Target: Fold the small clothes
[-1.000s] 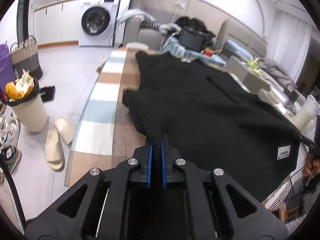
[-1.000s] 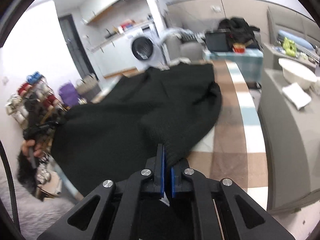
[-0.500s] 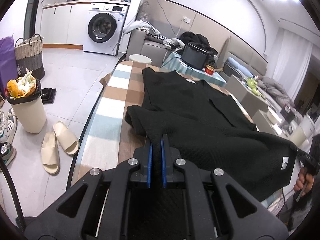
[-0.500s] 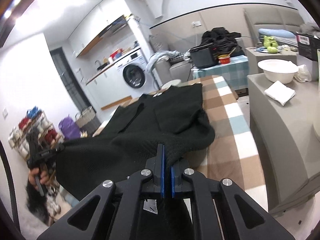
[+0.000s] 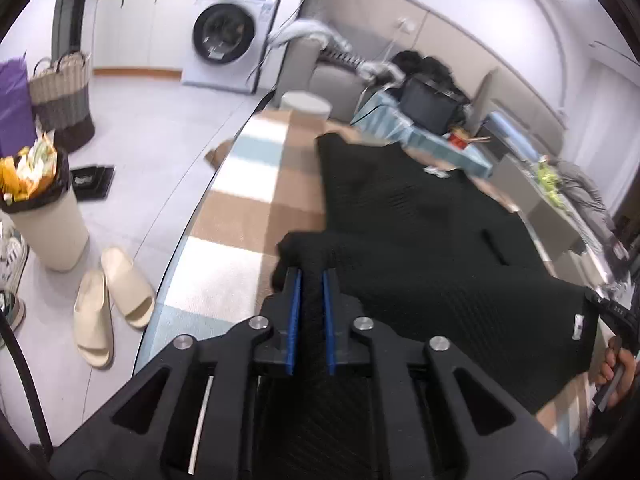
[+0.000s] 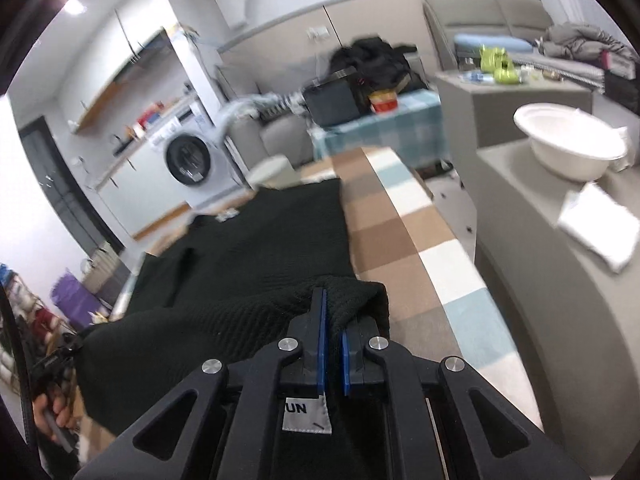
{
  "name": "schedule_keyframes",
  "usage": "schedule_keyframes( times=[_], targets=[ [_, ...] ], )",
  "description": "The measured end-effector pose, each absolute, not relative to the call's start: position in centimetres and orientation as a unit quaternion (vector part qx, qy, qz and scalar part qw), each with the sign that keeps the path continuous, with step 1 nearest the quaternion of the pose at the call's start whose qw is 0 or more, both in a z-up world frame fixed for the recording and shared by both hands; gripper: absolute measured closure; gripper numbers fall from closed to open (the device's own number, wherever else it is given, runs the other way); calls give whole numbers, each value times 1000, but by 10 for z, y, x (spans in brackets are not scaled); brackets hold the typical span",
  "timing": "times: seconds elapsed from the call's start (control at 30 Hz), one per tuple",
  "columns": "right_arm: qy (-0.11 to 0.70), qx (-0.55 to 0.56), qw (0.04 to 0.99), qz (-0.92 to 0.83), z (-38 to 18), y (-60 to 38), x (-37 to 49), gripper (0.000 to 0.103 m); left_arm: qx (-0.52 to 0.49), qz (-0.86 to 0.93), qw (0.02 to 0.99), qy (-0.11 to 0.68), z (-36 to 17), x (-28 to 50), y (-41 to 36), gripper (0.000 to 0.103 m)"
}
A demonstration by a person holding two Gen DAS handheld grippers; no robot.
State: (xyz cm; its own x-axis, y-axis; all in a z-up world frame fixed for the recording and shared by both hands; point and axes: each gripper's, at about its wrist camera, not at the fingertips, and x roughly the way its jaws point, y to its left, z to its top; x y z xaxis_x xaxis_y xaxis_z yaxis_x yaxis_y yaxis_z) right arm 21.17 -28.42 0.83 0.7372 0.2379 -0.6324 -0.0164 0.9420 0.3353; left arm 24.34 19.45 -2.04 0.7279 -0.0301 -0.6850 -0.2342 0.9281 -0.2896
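1. A black knitted garment (image 5: 420, 216) lies spread lengthwise on a table with a checked cloth (image 5: 248, 200) of brown, white and pale blue squares; its far end lies flat, its near end is lifted and bunched
2. The left gripper (image 5: 311, 280) pinches a thick fold of the near left edge of the garment between its blue pads; its jaws have just been opening a little, yet the knit still fills the narrow gap between them
3. The right gripper (image 6: 333, 312) pinches the near right edge of the garment, the jaws nearly pressed together on the fabric, which humps up over the fingertips; a grey sewn label (image 6: 307, 416) hangs below the pads
4. In the left wrist view the far right of the near hem stretches toward the right gripper, with a hand (image 5: 616, 368) below it at the picture's edge
5. On the floor left of the table stand a full waste bin (image 5: 44, 216) and a pair of cream slippers (image 5: 112, 300); a washing machine (image 5: 224, 36) stands at the far wall
6. To the right of the table a grey counter carries a white bowl (image 6: 568, 144) and a folded white cloth (image 6: 600, 228)
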Motion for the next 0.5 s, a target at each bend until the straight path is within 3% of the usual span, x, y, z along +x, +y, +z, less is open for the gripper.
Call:
schedule_keyframes(
  times=[0.07, 0.1, 0.13, 0.17, 0.2, 0.23, 0.5],
  targets=[
    [396, 146, 905, 63, -4, -285, 224, 93, -182, 70, 899, 392, -32, 250, 199, 83],
    [405, 141, 901, 63, -8, -288, 222, 90, -182, 70, 897, 397, -36, 247, 201, 70],
    [405, 137, 902, 60, -10, -290, 218, 82, -179, 74, 897, 397, -38, 242, 203, 62],
    [401, 131, 905, 55, -11, -295, 212, 67, -174, 80, 898, 396, -41, 237, 204, 43],
    [399, 127, 907, 53, -13, -298, 206, 58, -170, 89, 899, 394, -43, 233, 205, 34],
    [398, 126, 907, 53, -14, -304, 201, 50, -170, 93, 899, 393, -46, 230, 207, 34],
    [431, 128, 885, 119, -32, -296, 233, 50, -182, 46, 884, 428, -68, 269, 196, 34]
  ],
)
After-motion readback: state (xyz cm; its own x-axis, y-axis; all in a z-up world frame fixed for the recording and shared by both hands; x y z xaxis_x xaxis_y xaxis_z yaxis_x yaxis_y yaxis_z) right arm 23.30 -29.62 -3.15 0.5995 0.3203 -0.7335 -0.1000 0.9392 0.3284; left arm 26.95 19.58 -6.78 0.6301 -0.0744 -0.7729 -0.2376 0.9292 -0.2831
